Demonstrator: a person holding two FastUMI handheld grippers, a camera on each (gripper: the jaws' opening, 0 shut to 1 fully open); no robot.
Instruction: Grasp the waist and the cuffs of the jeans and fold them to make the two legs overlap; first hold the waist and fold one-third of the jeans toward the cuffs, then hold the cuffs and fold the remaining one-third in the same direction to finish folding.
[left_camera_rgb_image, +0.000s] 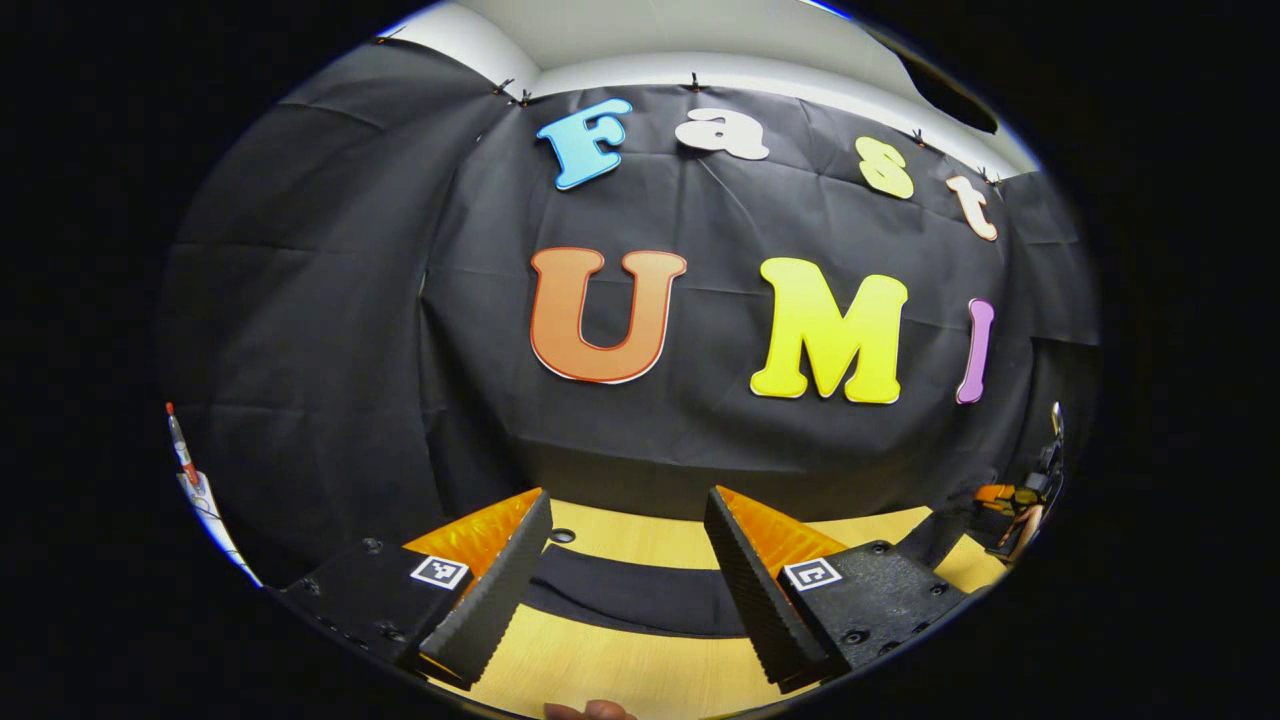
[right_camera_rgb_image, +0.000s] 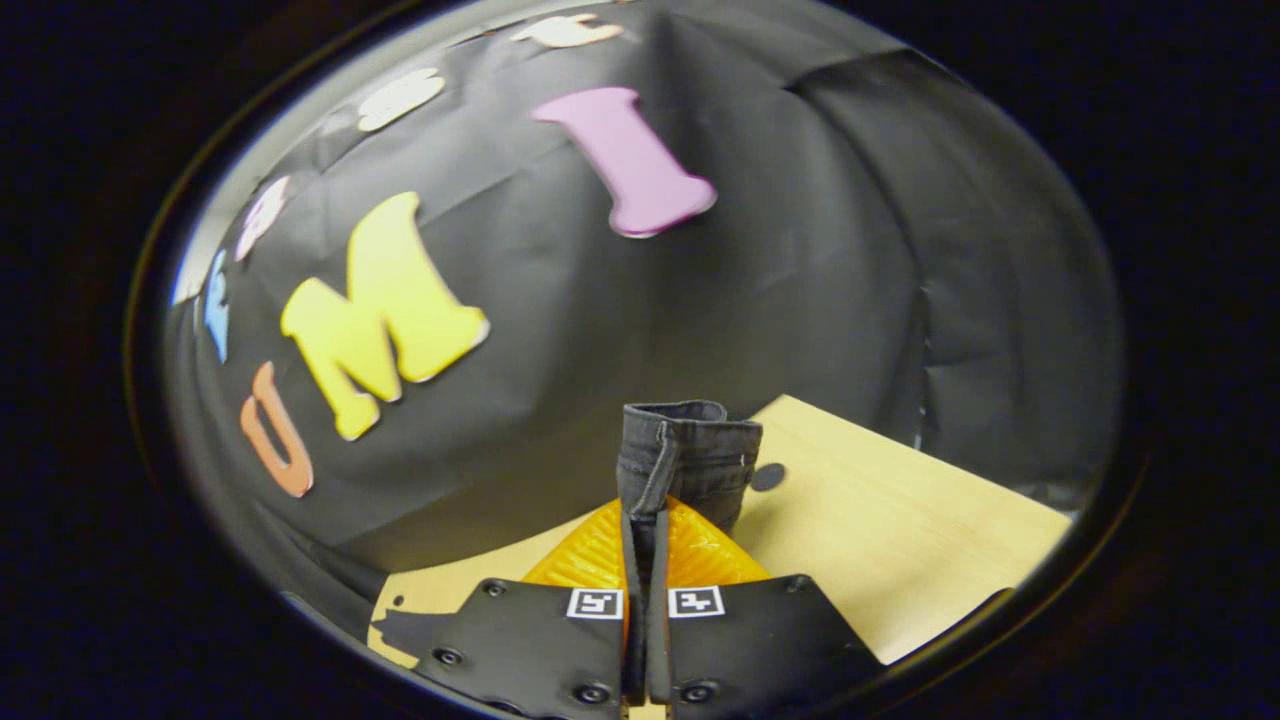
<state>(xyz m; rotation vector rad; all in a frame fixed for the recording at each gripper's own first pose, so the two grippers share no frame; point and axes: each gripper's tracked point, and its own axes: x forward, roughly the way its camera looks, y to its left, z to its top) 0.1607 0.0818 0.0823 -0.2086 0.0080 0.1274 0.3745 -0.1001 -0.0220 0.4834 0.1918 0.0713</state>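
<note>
In the left gripper view a strip of the dark jeans (left_camera_rgb_image: 630, 592) lies flat across the wooden table (left_camera_rgb_image: 620, 665). My left gripper (left_camera_rgb_image: 628, 500) hovers over it, jaws wide apart and holding nothing. In the right gripper view my right gripper (right_camera_rgb_image: 645, 520) is shut on a bunched, stitched edge of the dark jeans (right_camera_rgb_image: 685, 455), which stands up from between the fingertips above the table (right_camera_rgb_image: 900, 530). Whether that edge is the waist or a cuff I cannot tell. The right gripper (left_camera_rgb_image: 1018, 508) also appears far off at the right edge of the left gripper view.
Black cloth walls close off the booth behind the table. A small dark hole (right_camera_rgb_image: 768, 477) marks the tabletop near the lifted fabric, and a similar hole (left_camera_rgb_image: 562, 536) sits by my left finger. A fingertip (left_camera_rgb_image: 590, 710) pokes in at the bottom edge.
</note>
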